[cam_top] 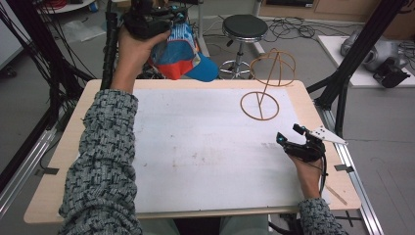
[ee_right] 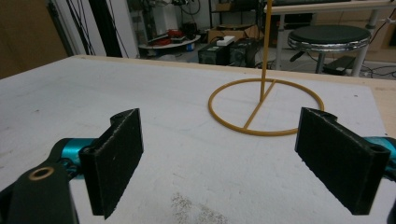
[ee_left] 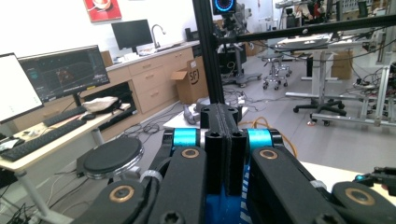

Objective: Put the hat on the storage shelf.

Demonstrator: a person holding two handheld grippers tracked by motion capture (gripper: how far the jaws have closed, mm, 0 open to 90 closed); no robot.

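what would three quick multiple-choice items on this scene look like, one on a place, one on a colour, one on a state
1. Where does the wire stand sit on the table?
A. near the far right corner
B. at the near left corner
C. in the middle

2. What colours show on the cap in the left gripper?
A. green and white
B. blue and orange-red
C. black only

3. How do the right gripper's jaws stand?
A. shut on the stand
B. shut on nothing
C. wide open, holding nothing

Answers:
1. A, since the high view shows its ring base by the far right edge.
2. B, since the crown and peak are blue with an orange-red underside.
3. C, since the right gripper view shows bare table between the two pads, with the stand farther off.
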